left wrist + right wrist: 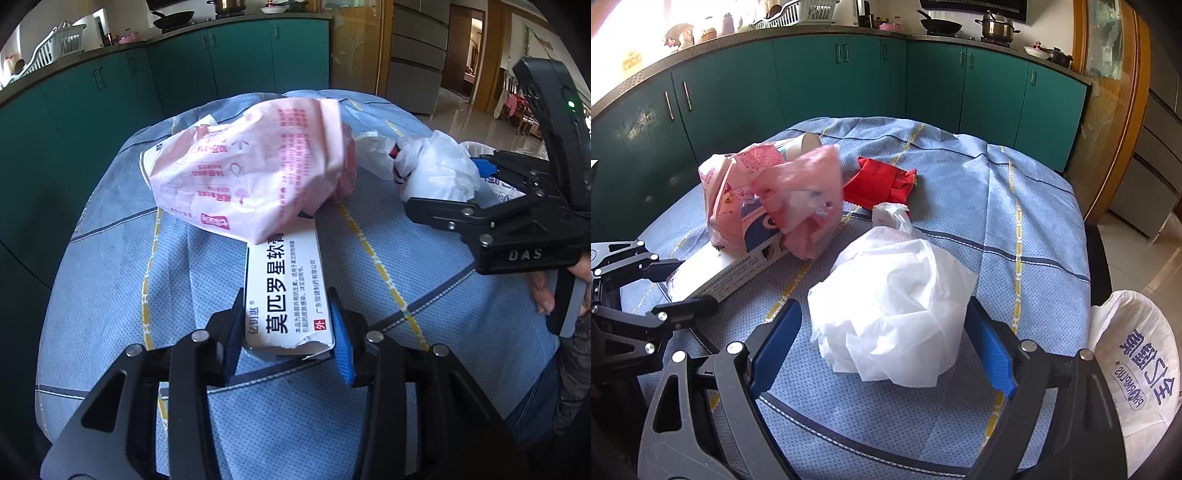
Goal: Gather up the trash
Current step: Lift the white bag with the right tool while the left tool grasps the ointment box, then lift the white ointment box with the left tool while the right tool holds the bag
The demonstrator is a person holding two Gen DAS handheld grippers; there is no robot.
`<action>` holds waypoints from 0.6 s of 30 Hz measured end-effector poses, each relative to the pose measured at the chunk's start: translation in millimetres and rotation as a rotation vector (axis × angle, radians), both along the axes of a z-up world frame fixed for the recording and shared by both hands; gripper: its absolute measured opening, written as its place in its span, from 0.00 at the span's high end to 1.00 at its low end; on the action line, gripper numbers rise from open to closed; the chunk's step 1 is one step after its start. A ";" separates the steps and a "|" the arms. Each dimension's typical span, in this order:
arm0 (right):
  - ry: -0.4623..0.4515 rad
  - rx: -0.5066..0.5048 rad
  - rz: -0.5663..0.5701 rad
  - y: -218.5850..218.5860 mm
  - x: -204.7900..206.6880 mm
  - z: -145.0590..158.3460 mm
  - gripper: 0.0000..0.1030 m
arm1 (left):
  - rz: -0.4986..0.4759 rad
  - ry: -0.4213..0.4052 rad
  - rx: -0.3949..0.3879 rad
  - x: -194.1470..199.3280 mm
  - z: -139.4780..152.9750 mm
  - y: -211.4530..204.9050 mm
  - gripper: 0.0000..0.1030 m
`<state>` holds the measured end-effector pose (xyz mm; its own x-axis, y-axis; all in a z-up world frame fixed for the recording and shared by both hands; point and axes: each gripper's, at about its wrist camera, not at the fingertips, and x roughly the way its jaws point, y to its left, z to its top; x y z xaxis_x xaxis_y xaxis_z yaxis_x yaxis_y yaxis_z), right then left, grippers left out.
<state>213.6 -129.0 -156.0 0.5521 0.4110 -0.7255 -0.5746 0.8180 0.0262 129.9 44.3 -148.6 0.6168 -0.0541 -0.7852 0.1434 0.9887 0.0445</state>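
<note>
My left gripper (286, 332) is shut on the near end of a white medicine box (286, 291) with Chinese print; the box also shows in the right wrist view (716, 273). A crumpled pink wrapper (251, 170) lies over the box's far end. My right gripper (882, 343) is open, its blue pads either side of a crumpled white tissue wad (894, 299), not closed on it. The wad also shows in the left wrist view (436, 170). A pink plastic bag (805, 206), a red packet (879, 181) and a paper cup (805, 144) lie further back.
The round table wears a blue checked cloth (1015, 221). A white plastic bag with blue print (1137, 354) hangs at the table's right edge. Green kitchen cabinets (812, 81) curve behind the table. A hand holds the right gripper's handle (546, 291).
</note>
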 end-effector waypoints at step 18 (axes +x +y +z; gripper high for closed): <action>0.032 0.045 -0.021 -11.1 3.3 2.6 0.50 | -0.033 -0.002 0.019 2.0 -2.7 -12.0 0.32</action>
